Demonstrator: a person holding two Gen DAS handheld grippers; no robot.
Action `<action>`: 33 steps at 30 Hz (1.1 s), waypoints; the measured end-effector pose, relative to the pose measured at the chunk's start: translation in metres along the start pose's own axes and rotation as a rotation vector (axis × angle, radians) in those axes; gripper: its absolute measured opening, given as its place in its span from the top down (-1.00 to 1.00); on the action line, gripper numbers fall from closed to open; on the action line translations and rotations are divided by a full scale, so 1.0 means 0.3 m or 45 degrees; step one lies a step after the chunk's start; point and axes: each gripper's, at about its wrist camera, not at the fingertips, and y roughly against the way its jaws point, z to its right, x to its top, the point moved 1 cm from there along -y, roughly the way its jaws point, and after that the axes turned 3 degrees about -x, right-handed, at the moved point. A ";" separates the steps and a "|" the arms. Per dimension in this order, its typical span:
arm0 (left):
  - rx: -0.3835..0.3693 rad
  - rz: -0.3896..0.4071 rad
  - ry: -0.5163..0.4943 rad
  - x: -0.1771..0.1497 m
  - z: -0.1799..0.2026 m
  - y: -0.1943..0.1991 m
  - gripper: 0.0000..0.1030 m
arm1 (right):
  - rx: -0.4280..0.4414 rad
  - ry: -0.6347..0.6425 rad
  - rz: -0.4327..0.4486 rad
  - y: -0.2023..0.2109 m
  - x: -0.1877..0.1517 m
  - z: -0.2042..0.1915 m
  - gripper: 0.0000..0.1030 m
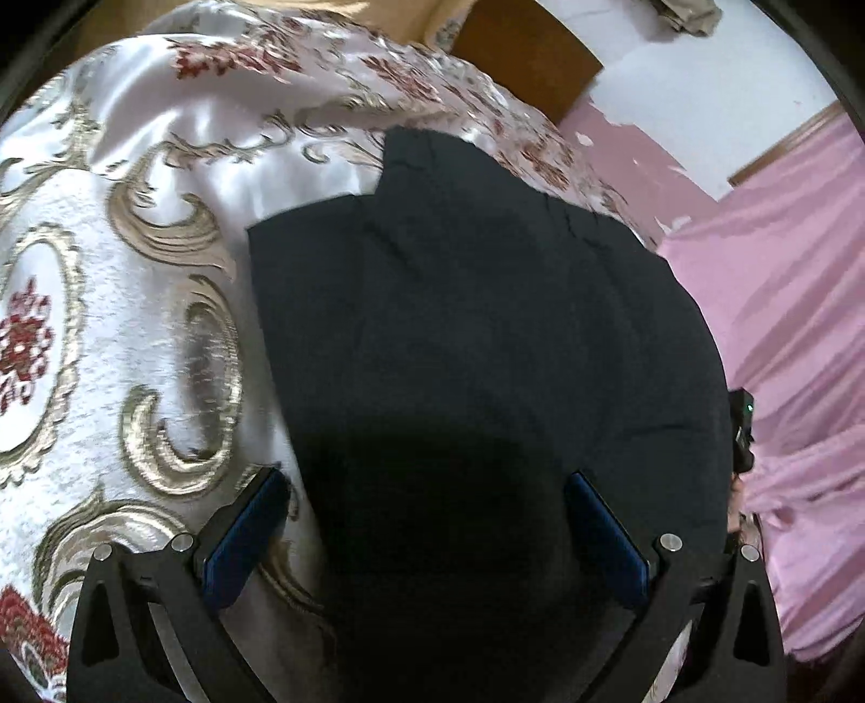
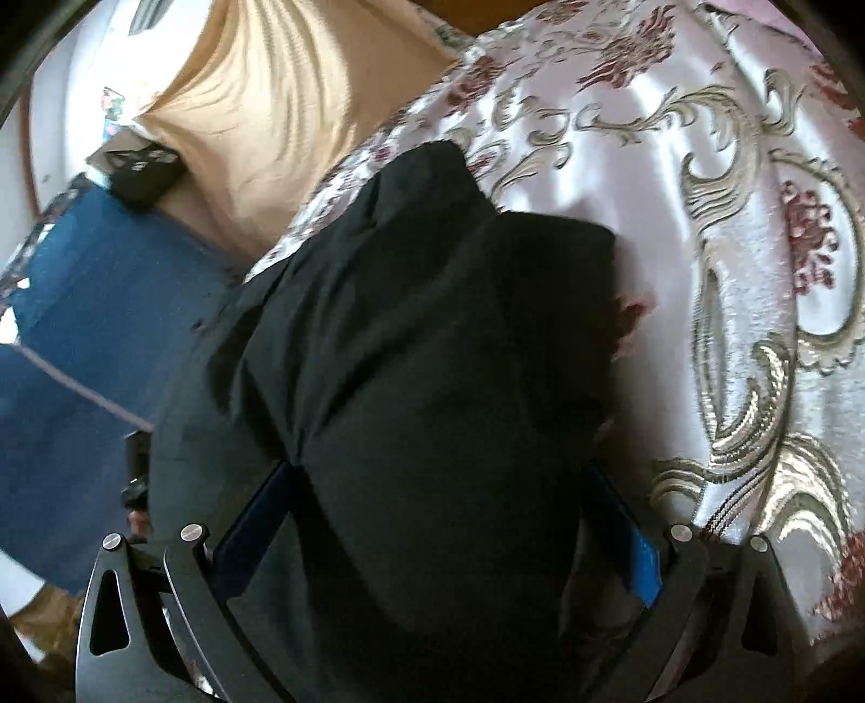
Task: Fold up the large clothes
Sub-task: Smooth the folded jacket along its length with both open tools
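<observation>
A large black garment [image 1: 476, 324] lies folded into a thick stack on the white bedspread with gold scrolls and red flowers [image 1: 135, 270]. My left gripper [image 1: 427, 486] is open, its blue-padded fingers [image 1: 248, 530] spread wide just above the garment's near end. In the right wrist view the same black garment [image 2: 421, 351] lies bunched on the bedspread [image 2: 730, 216]. My right gripper [image 2: 438, 481] is open, its fingers [image 2: 643, 551] straddling the near end of the cloth without pinching it.
Pink cloth [image 1: 800, 324] hangs along the bed's right side, with a wooden board [image 1: 530, 48] and a peeling wall [image 1: 703, 97] beyond. In the right wrist view a cream curtain [image 2: 259, 108], a blue mat [image 2: 81, 324] and a black box [image 2: 143, 173] lie left of the bed.
</observation>
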 end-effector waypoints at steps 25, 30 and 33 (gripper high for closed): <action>0.114 0.230 -0.148 -0.094 0.163 -0.101 -1.00 | 0.040 0.144 -0.038 -0.043 -0.025 -0.094 -0.98; 0.111 0.276 -0.158 -0.109 0.177 -0.093 -1.00 | 0.022 0.154 -0.033 -0.048 -0.016 -0.095 -0.98; 0.102 0.277 -0.156 -0.106 0.156 -0.082 -1.00 | 0.022 0.156 -0.026 -0.044 -0.017 -0.091 -0.98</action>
